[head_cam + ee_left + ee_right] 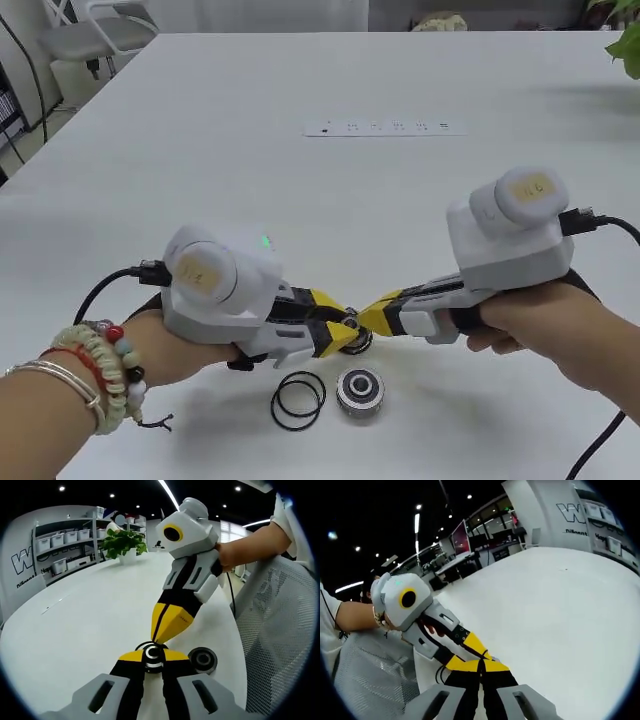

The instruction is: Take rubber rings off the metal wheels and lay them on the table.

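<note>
You are gripping a metal wheel (356,342) with the left tongs (343,334) at the near part of the white table (300,200). In the left gripper view their yellow tips are clamping the wheel from both sides. You are holding the right tongs (370,318) against it from the right. Their tips are pressing together and meeting the wheel's dark rim, though I cannot tell whether they are pinching any rubber. Two black rubber rings (298,398) are lying overlapped on the table nearer to you, just beside the left tongs. A second wheel (360,390) is lying flat just to the right of the rings. A white power strip (385,127) is lying far across the table.
</note>
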